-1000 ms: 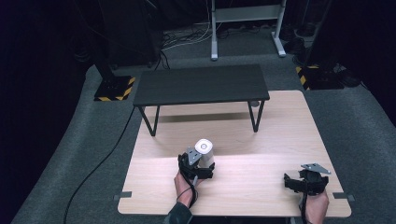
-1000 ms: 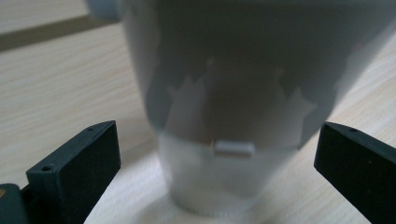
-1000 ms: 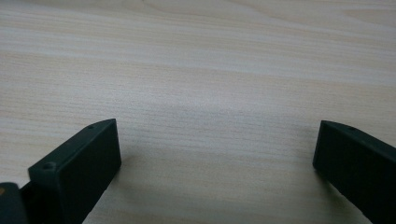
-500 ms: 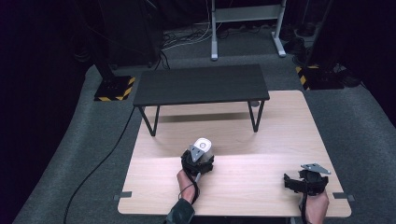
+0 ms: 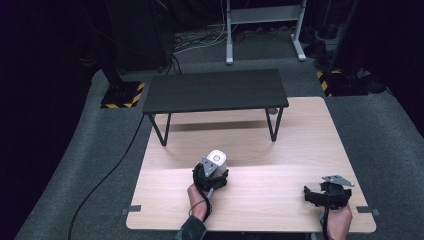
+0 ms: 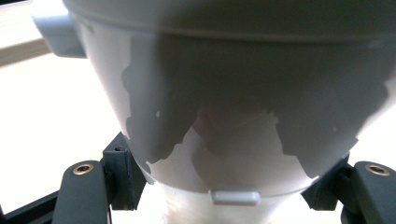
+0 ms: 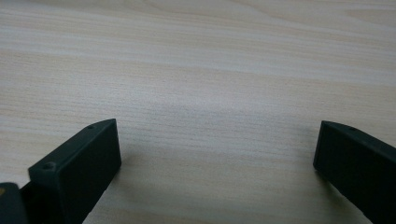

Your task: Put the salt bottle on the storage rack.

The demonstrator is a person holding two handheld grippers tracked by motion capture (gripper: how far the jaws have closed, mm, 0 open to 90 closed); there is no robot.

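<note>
On the table (image 5: 280, 150), the left gripper (image 5: 211, 172) clamps a white cup (image 6: 224, 93).

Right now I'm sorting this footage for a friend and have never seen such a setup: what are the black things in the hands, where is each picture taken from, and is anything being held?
There is no robot here. A person sits at a wooden table and holds a hand-operated gripper in each hand.

The wide picture comes from a camera above, looking forward and down. The other two come from small cameras riding on each gripper, looking along its black fingers.

The left gripper is closed on a white cup; in its own view the cup sits very close between the fingers.

The right gripper holds nothing: its fingers stand wide apart over bare wood.

Farther back, a low black shelf stands on the table.
</note>
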